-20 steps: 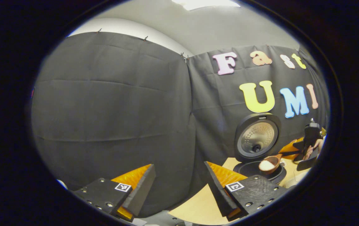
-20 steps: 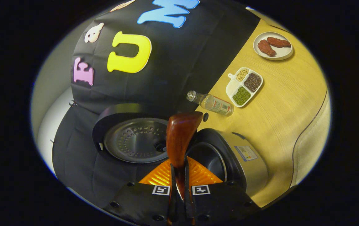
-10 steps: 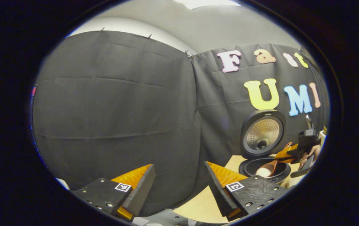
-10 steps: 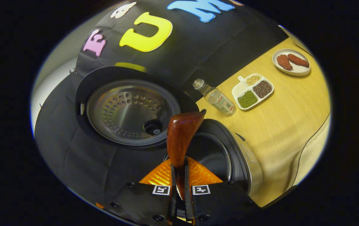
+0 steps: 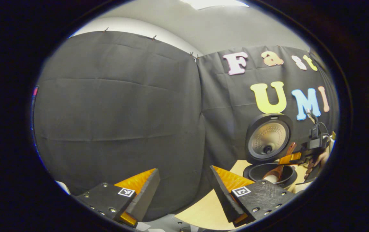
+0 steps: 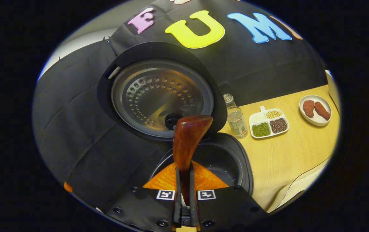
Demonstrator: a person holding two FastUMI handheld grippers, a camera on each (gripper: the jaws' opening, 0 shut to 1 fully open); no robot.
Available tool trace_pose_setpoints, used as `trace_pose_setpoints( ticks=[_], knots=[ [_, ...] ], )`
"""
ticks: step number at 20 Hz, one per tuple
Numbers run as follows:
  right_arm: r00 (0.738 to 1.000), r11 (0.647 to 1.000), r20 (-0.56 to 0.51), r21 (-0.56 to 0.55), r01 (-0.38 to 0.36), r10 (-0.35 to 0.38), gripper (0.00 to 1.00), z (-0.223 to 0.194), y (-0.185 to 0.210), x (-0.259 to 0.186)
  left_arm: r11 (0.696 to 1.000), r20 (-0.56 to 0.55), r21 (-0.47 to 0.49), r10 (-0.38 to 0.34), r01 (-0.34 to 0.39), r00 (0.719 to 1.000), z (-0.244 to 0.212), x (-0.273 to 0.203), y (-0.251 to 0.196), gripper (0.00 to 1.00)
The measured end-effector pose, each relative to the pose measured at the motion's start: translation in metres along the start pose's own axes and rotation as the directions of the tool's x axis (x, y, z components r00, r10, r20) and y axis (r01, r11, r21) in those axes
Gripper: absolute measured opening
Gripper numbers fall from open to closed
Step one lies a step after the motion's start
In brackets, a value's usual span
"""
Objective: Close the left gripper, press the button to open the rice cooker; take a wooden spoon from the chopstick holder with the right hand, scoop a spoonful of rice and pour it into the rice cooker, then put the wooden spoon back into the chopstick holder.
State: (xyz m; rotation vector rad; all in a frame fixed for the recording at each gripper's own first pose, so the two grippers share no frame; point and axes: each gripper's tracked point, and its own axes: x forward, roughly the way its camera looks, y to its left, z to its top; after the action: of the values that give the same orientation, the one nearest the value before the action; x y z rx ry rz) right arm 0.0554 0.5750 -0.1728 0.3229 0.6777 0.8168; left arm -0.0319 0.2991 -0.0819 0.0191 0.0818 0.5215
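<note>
The rice cooker (image 6: 203, 161) stands open, its round lid (image 6: 161, 96) upright behind the dark inner pot. My right gripper (image 6: 184, 180) is shut on the handle of the wooden spoon (image 6: 187, 138), whose back faces the camera above the pot. In the left gripper view the rice cooker (image 5: 269, 172) sits far right on the table, and the wooden spoon (image 5: 276, 172) tips steeply down into the pot with white rice at its bowl. The right gripper (image 5: 295, 158) and a hand hold it there. My left gripper (image 5: 184, 187) is open, with nothing between its fingers, well left of the cooker.
A small clear bottle (image 6: 236, 117) stands just right of the cooker. Farther right on the wooden table (image 6: 294, 151) lie a divided white dish of beans (image 6: 268, 122) and a white plate (image 6: 315, 110) with two brown pieces. Black cloth walls stand behind.
The right gripper rolled and moved in over the pot; the spoon went from level, heaped with rice, to tipped steeply down into the cooker. The left gripper stayed open and barely moved.
</note>
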Motion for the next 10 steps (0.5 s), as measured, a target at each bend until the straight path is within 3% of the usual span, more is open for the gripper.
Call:
trace_pose_setpoints(
  ticks=[3,6,10],
  knots=[
    [1.0,0.992,0.021,-0.124,0.018,-0.016,0.12,0.003,0.001,0.0,1.0,0.0,-0.002,0.004,-0.004,1.0,-0.001,-0.002,0.002,0.92],
    [0.999,0.962,0.048,-0.272,0.036,-0.023,0.12,0.005,0.008,-0.002,1.0,-0.001,-0.009,0.006,-0.006,1.0,-0.001,-0.001,0.002,0.92],
    [0.994,0.865,0.11,-0.496,0.079,-0.028,0.12,0.009,0.016,-0.009,1.0,0.003,-0.008,0.0,0.0,1.0,-0.001,-0.001,-0.001,0.92]
  ],
)
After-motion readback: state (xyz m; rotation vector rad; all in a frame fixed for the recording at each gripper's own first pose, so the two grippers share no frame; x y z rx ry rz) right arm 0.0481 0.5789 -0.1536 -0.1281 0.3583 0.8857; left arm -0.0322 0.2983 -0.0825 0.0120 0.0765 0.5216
